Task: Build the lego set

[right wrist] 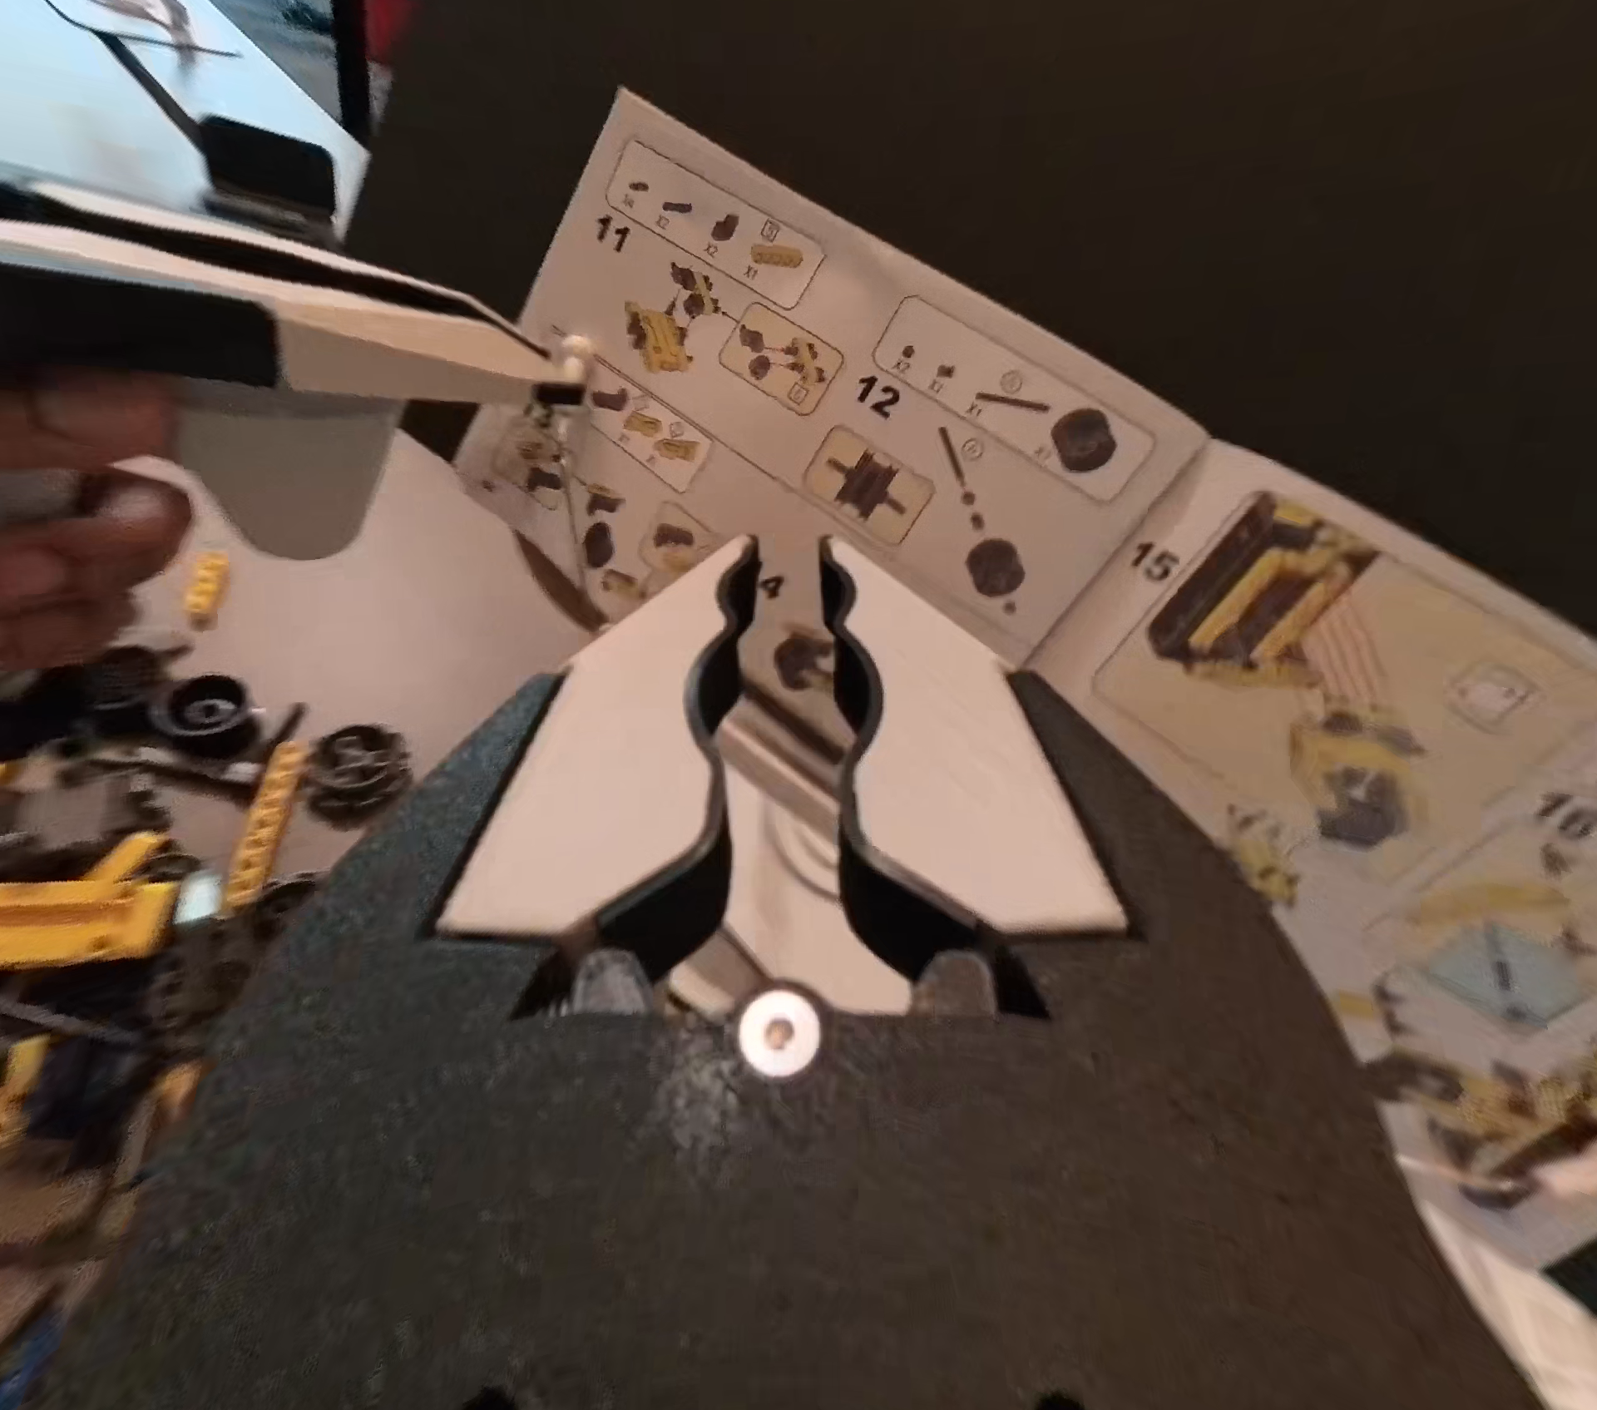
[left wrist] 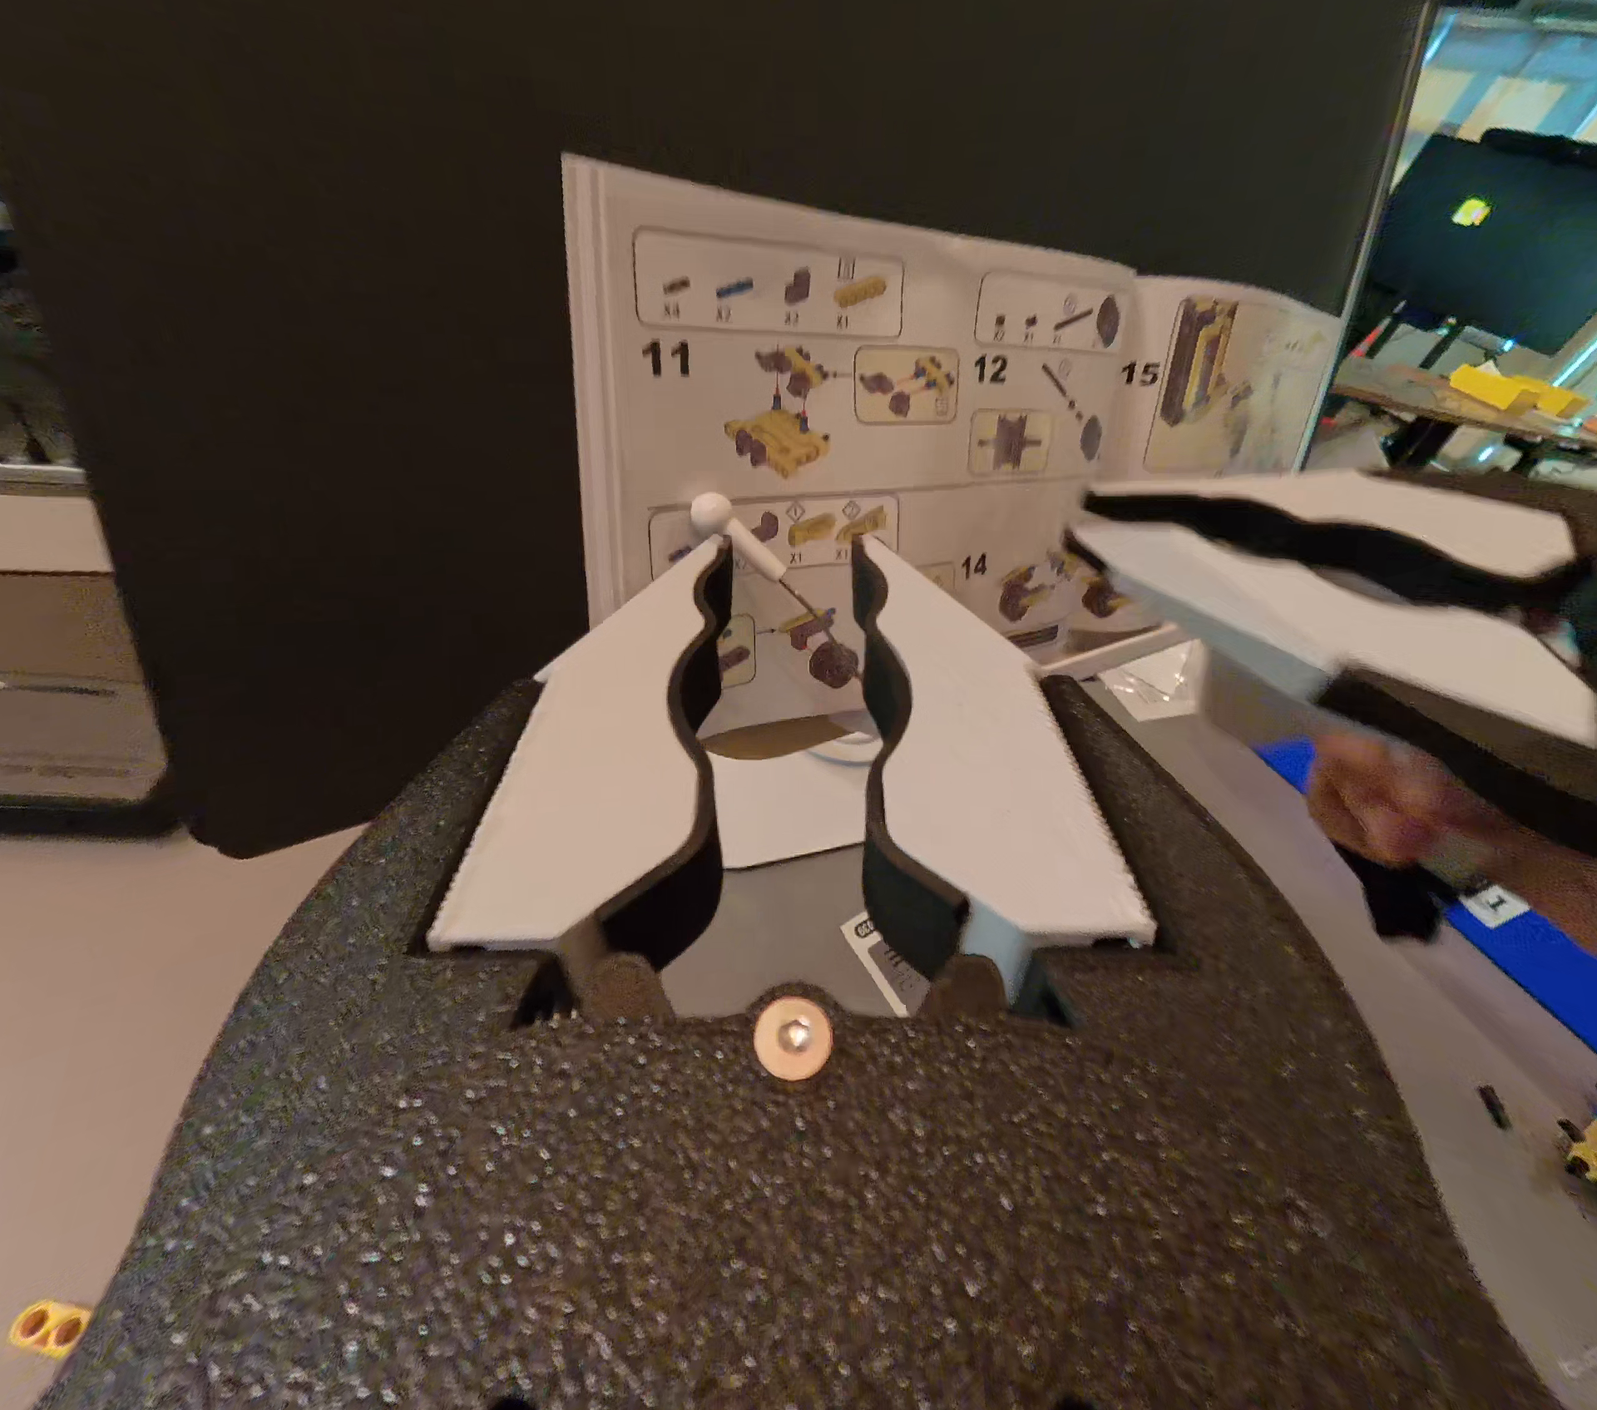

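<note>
My left gripper (left wrist: 793, 546) is open with nothing between its jaws, raised in front of an open building-set instruction booklet (left wrist: 778, 375). A small white ball-headed pin (left wrist: 726, 526) sits just past its left fingertip; I cannot tell if they touch. My right gripper (right wrist: 786, 547) is open only a narrow gap and empty, pointing at the same booklet (right wrist: 864, 331). It comes in from the right in the left wrist view (left wrist: 1078, 521). The left gripper (right wrist: 553, 366) shows side-on in the right wrist view, with the white pin (right wrist: 575, 353) at its tip.
The booklet leans against a black board (left wrist: 346, 245). Loose parts lie on the table at left: black wheels (right wrist: 203, 707), a yellow beam (right wrist: 268, 815), a yellow assembly (right wrist: 78, 919). A yellow connector (left wrist: 47, 1325) lies near left. A hand (left wrist: 1400, 807) holds the right gripper.
</note>
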The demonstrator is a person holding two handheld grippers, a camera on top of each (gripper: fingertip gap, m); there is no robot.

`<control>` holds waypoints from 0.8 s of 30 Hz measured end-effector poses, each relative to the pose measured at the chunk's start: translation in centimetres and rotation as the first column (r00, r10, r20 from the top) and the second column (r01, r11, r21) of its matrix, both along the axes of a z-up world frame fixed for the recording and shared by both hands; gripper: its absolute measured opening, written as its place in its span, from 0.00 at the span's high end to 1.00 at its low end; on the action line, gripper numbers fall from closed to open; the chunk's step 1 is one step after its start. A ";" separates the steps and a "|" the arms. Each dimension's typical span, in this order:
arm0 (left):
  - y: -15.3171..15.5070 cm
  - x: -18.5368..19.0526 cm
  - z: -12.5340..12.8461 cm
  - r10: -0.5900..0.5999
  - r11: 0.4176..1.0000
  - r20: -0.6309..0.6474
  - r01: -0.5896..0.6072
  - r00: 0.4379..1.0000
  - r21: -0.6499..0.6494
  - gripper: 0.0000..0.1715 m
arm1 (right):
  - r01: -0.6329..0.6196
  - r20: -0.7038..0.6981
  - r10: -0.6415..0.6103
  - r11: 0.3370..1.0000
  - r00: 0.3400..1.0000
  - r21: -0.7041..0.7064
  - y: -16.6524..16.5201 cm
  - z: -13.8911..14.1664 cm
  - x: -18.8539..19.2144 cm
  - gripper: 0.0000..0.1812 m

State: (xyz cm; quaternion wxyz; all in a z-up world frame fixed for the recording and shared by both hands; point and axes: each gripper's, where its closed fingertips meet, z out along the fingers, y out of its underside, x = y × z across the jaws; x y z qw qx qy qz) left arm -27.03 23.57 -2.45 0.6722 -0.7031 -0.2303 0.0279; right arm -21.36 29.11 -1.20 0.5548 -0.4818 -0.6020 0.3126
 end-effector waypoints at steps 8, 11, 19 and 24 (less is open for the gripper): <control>-0.9 5.4 4.2 -0.158 0.987 -0.069 0.158 0.985 -0.016 0.73 | 0.028 0.166 0.047 0.905 0.985 -0.425 -3.0 -7.9 13.2 0.43; -1.6 6.5 0.6 -0.183 0.958 -0.132 0.146 0.974 -0.246 0.73 | 0.182 0.311 -0.065 0.913 0.948 -0.364 -1.5 -13.2 16.2 0.43; 0.7 15.4 -12.5 -0.373 0.763 0.064 0.345 0.926 -0.547 0.70 | 0.550 0.412 -0.412 0.776 0.813 -0.309 5.9 -17.8 16.9 0.43; 4.6 15.8 -17.0 -0.340 0.654 -0.040 0.206 0.939 -0.728 0.70 | 0.597 0.404 -0.458 0.718 0.792 -0.357 6.5 -18.5 17.8 0.43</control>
